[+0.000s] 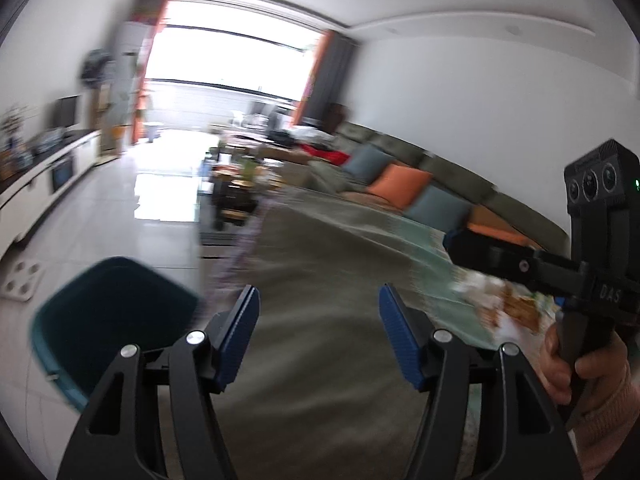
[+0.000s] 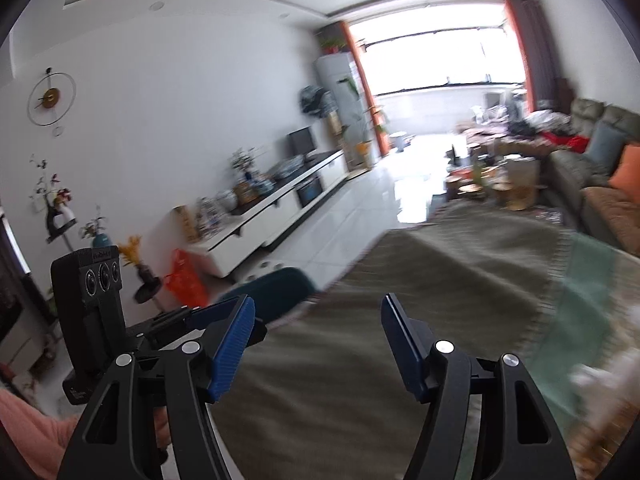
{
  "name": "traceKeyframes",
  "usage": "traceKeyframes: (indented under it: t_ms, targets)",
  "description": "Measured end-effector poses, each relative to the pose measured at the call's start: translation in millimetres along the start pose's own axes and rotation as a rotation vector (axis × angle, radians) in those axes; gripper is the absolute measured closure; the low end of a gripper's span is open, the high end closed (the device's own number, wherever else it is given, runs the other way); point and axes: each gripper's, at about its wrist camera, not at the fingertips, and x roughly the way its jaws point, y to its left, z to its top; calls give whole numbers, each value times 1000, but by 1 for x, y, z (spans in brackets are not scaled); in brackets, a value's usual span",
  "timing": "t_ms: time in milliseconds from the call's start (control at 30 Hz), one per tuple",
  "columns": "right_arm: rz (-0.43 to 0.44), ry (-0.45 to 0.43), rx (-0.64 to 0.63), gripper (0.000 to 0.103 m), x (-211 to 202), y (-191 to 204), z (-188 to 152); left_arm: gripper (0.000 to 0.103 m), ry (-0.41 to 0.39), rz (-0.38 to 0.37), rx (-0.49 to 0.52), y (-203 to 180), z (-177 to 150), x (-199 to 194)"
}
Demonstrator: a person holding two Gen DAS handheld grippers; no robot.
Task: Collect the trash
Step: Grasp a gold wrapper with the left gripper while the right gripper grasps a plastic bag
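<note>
Both grippers are parted wide with nothing between the blue pads. The left gripper is above a grey-brown rug, with the dark teal bin on the white floor at its lower left. The right gripper is over the same rug, with the bin's rim just beyond its left pad. Trash, a blurred pile of pale and orange scraps, lies on a green glass tabletop at the right edge of the left view. A hand grips the right tool's handle.
</note>
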Motion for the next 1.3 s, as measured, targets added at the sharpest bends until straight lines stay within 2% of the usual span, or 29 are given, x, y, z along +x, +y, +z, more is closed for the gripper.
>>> traceKeyframes:
  t_ms: [233, 300, 500, 600, 800, 933, 1067, 1133, 1200, 1300]
  targets:
    - [-170, -85, 61, 37, -66, -43, -18, 40, 82, -166, 100, -65, -13, 35]
    - [-243, -104, 79, 37, -85, -54, -27, 40, 106, -210, 122, -84, -19, 45]
    - [-365, -135, 171, 37, -120, -89, -50, 40, 154, -323, 169, -122, -29, 63]
    - [-406, -137, 220, 37, -132, -109, -62, 35, 170, -369, 195, -142, -29, 68]
    - [-406, -112, 305, 39, -136, -136, -87, 32, 201, -455, 227, -169, -25, 80]
    - [-381, -93, 344, 45, -130, -146, -95, 32, 233, -461, 226, -181, -25, 95]
    - [-358, -90, 359, 55, -128, -153, -99, 34, 284, -462, 182, -185, -26, 116]
    - [-348, -87, 362, 58, -125, -155, -100, 47, 304, -479, 153, -183, -26, 122]
    - [-338, -85, 367, 63, -125, -156, -102, 52, 332, -497, 121, -180, -26, 128]
    - [-321, -86, 377, 71, -124, -158, -103, 66, 356, -525, 85, -175, -26, 132]
